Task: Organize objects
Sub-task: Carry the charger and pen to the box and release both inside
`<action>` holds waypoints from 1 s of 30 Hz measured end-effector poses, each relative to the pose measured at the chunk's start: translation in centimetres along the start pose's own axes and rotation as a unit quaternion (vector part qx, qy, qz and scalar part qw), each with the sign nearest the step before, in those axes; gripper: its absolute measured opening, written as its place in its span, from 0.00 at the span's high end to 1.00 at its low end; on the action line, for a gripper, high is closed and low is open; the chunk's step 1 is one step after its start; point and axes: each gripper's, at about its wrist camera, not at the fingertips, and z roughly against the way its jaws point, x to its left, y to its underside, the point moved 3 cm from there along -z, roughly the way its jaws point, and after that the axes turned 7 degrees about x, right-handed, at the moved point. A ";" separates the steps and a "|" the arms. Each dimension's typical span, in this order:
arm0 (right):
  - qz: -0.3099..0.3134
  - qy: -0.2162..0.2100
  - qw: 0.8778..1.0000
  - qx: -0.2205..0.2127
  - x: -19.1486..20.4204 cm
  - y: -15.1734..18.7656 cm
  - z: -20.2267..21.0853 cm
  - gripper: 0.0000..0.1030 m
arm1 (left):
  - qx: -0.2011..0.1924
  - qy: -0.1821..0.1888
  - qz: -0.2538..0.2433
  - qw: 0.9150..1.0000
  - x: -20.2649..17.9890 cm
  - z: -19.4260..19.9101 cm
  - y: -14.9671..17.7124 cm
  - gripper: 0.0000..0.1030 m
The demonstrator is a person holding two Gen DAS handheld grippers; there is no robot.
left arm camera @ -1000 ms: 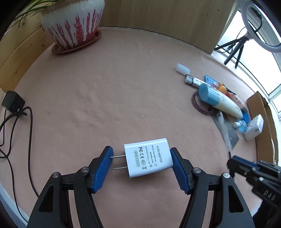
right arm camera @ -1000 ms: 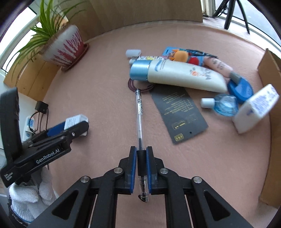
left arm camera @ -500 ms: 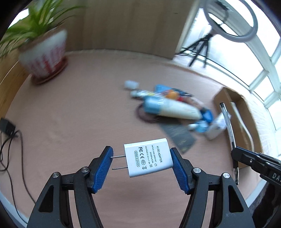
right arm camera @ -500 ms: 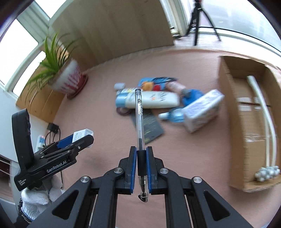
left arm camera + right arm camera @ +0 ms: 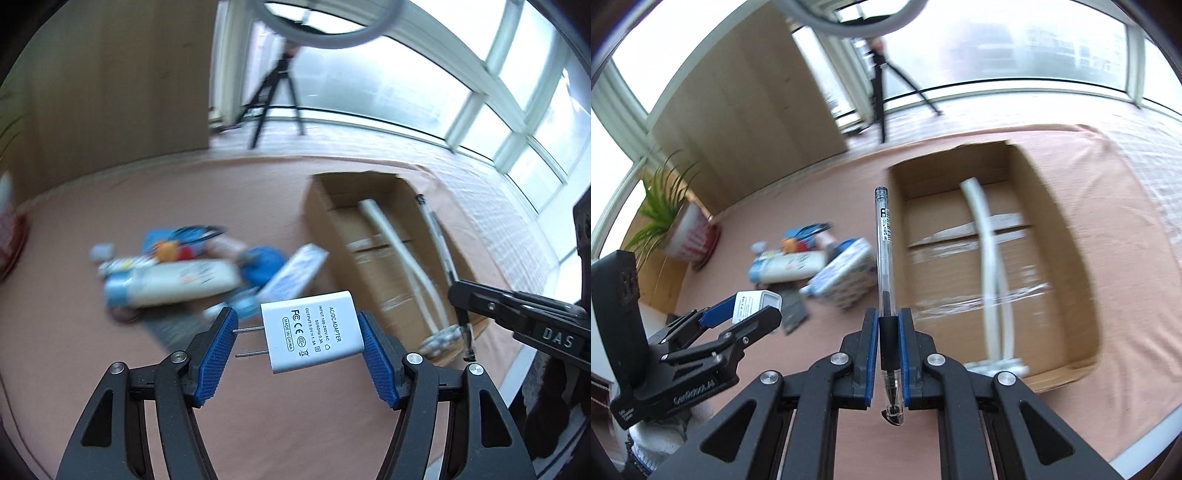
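My left gripper is shut on a white AC adapter, prongs pointing left, held above the pink table. My right gripper is shut on a clear ballpoint pen that points forward, beside the near left of an open cardboard box. The box holds a white tube. In the left wrist view the right gripper and its pen hang over the box. The left gripper with the adapter shows at the left of the right wrist view.
A blurred pile of loose items lies left of the box: a white lotion tube, a white and blue carton, a dark card. A potted plant stands at far left. A tripod stands beyond the table.
Both grippers have swung right and risen, each still holding its object. The cardboard box now fills the view ahead and the pile has slid to the left.
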 end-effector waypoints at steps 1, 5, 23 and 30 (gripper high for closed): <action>-0.003 0.006 1.000 -0.004 -0.7 -0.2 0.2 0.91 | -0.001 0.004 -0.008 1.000 -1.1 -0.3 -0.5 0.33; -0.016 0.023 1.000 -0.009 -3.6 -1.1 0.7 0.91 | -0.001 0.012 -0.032 0.999 -4.8 -1.9 -2.2 0.33; -0.025 0.033 0.999 0.020 -8.6 -2.0 -2.3 0.91 | 0.028 0.005 -0.047 0.999 -8.9 -7.1 -3.8 0.32; -0.027 0.027 0.999 0.019 -8.4 -2.0 -2.3 0.80 | 0.033 0.015 -0.042 0.998 -8.4 -6.6 -3.9 0.32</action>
